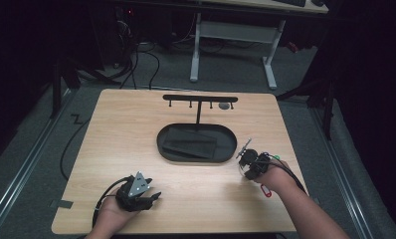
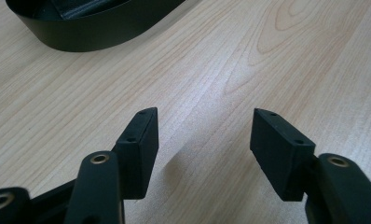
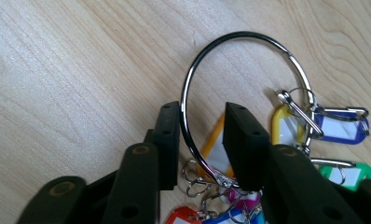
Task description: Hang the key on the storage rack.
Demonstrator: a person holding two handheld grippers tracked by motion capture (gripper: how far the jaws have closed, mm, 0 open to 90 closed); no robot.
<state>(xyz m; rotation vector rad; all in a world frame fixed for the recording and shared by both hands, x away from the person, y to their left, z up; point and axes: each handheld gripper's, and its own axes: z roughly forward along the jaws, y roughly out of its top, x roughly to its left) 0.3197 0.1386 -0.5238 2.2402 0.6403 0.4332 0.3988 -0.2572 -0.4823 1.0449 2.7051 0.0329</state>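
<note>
Left gripper (image 1: 145,197), at 7 o'clock on the table (image 1: 116,149), rests low over bare wood, jaws spread wide with nothing between them. At centre, toward 12 o'clock, the black oval tray (image 1: 162,144) and its hook rack (image 1: 200,98) stand untouched. Right gripper (image 3: 203,144), at 4 o'clock, has its jaws straddling the wire of the large key ring (image 3: 239,35) with a gap showing, not yet clamped; risk: thin round wire may slip or pivot on lifting, tags (image 3: 340,127) swinging.

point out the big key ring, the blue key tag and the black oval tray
big key ring (image 3: 249,35): right gripper view, top of its arc
blue key tag (image 3: 341,127): right gripper view, white label
black oval tray (image 1: 162,144): high view, left rim
</note>
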